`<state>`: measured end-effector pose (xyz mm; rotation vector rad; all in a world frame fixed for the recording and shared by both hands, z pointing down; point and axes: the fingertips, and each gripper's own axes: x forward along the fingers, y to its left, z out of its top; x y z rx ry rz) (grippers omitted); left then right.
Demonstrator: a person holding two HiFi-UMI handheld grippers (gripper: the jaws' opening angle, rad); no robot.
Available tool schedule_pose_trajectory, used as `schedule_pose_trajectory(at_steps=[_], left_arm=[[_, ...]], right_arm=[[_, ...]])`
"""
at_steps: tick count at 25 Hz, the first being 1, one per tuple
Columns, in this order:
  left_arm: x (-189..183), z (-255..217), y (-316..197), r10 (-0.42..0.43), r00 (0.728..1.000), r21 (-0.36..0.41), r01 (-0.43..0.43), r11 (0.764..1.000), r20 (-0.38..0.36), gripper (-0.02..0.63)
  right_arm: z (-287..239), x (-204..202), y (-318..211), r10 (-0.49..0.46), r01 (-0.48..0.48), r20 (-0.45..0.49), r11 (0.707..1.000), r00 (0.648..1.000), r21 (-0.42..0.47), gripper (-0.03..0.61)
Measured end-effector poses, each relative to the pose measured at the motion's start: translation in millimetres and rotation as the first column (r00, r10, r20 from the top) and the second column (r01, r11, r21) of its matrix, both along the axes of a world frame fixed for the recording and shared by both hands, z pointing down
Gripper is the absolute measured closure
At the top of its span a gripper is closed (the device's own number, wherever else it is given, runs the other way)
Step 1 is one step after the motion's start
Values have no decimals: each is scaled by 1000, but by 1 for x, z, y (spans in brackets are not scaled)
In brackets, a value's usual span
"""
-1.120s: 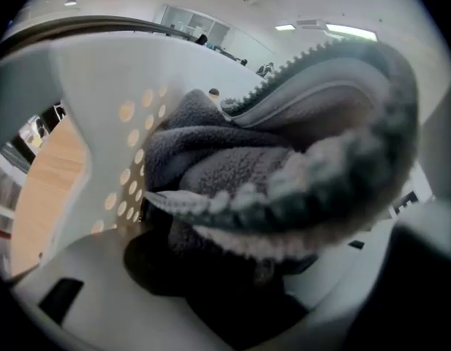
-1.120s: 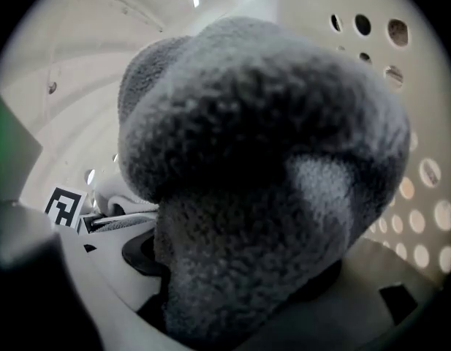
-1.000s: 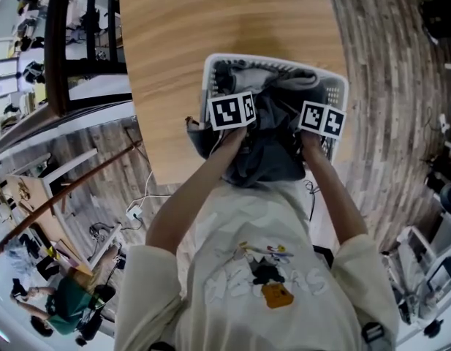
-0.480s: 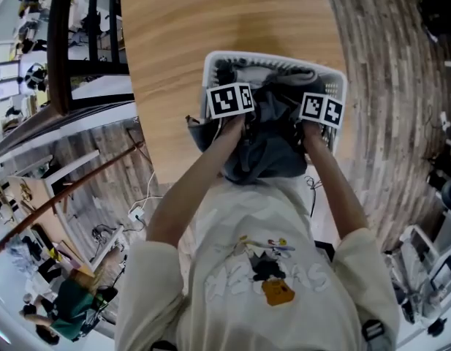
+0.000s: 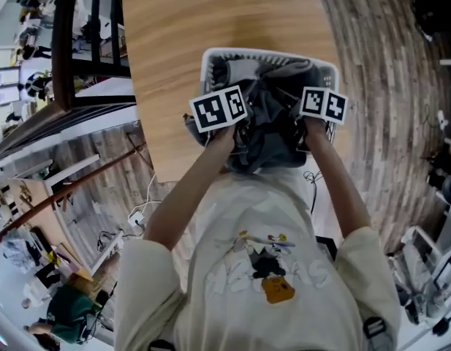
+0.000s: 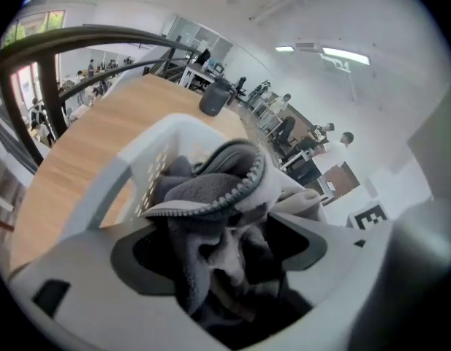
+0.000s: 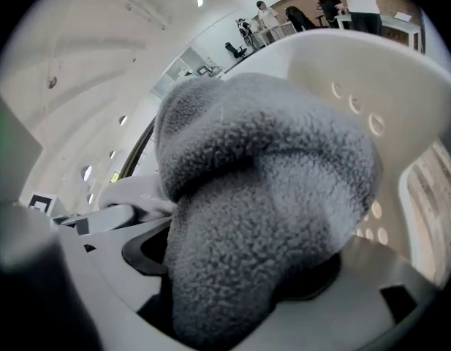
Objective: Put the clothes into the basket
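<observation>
A white plastic basket (image 5: 210, 64) stands on the wooden table, stuffed with grey clothes. A dark grey fleece garment (image 5: 265, 134) hangs over its near rim toward the person. My left gripper (image 5: 236, 123) is at the basket's near left corner. Its jaws are opening, and the zippered fleece (image 6: 210, 189) lies loose between them with gaps on both sides. My right gripper (image 5: 313, 121) is at the near right side. In the right gripper view a thick fold of the fleece (image 7: 254, 189) fills the right gripper (image 7: 232, 269), which is shut on it beside the basket wall (image 7: 371, 72).
The wooden table (image 5: 181, 28) stretches away beyond the basket; its near edge lies just under the basket. A dark railing (image 5: 64, 50) runs along the left. Plank floor lies to the right, with cables (image 5: 141, 207) on the floor at lower left.
Both grippers have moved a little farther over the basket with the fleece. The left gripper's marker cube has shifted left and tilted, and less cloth hangs over the near rim.
</observation>
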<state>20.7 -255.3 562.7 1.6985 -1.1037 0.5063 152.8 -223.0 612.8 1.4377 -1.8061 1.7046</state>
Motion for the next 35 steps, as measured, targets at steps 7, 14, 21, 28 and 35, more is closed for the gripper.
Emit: schedule_pose_trajectory(at_steps=[7,14,21,28,35], left_arm=[[-4,-23,9,9,1000,20,-10,1000,17,249],[-2,-41,18,34,999,49,-34,998,2,249],[-6,-63,28,33,999,113,-31,993,-14,312],[-17,-95,48,54,998,189,-48,981,-26,373],[-30,-118,70,89,994,294,-104,950,61,462]], right_arm=[[-13,1,1,22,-22,0,1000,1000,5,185],[-49,6,8,67,-70,42,995,997,67,188],[-90,12,26,-1,5,-23,983,1000,182,190],[-117,-5,54,-66,73,-37,966,997,250,209],[-146,-30,88,-188,199,-66,915,980,350,318]])
